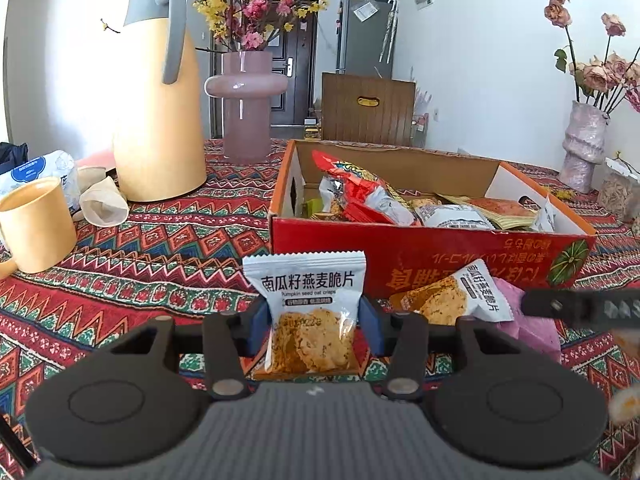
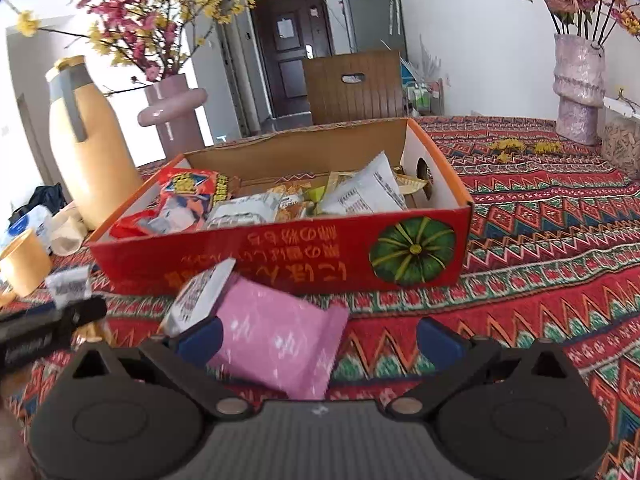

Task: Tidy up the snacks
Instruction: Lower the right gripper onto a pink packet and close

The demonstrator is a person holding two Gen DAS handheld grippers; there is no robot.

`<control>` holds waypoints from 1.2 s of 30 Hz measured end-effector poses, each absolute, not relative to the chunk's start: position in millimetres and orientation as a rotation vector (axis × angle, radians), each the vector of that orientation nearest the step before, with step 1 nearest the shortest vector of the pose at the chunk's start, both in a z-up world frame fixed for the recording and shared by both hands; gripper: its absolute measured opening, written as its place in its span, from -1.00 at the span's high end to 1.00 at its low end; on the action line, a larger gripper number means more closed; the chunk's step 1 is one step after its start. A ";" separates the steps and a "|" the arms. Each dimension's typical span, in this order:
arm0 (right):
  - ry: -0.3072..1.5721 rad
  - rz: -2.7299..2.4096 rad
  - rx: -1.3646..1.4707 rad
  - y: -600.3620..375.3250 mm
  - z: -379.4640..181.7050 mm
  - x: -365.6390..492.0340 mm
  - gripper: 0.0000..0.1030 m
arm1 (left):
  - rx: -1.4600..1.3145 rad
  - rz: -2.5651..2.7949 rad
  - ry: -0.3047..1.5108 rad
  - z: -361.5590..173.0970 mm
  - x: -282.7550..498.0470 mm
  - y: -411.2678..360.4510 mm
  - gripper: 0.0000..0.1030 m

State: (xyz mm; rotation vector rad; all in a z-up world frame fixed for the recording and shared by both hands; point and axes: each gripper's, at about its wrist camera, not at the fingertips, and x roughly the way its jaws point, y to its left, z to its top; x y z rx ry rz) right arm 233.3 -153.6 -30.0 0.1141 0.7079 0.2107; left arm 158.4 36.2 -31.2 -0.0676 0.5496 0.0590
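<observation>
left claw (image 1: 316, 326) grips one oat crisp packet (image 1: 308, 304); right claw (image 2: 318, 338) open; one box (image 1: 420, 256).

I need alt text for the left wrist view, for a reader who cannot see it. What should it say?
The left gripper holds an upright white packet of pumpkin seed oat crisps above a patterned red tablecloth. Behind it stands an open red cardboard box full of snack packets, with a second oat crisp packet and a pink packet lying before it.

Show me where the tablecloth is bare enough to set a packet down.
Bare cloth lies right of the red box, toward the grey vase, and between the yellow mug and the box. It is crowded before the box: a pink packet and an oat packet lie there.
</observation>
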 end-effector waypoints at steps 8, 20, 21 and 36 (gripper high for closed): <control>0.764 0.228 0.081 -122.6 -36.5 254.6 -1.00 | -0.089 0.037 0.557 -34.6 157.5 38.3 0.07; 0.779 0.247 0.062 -113.1 -43.1 255.1 -0.95 | -0.102 0.029 0.550 -34.2 155.3 40.0 0.07; 0.777 0.254 0.062 -112.8 -43.0 254.1 -0.86 | -0.102 0.029 0.550 -34.2 155.3 39.8 0.07; 0.735 0.303 0.100 -132.0 -43.8 220.0 -0.11 | -0.105 0.035 0.543 -34.1 154.5 40.8 0.07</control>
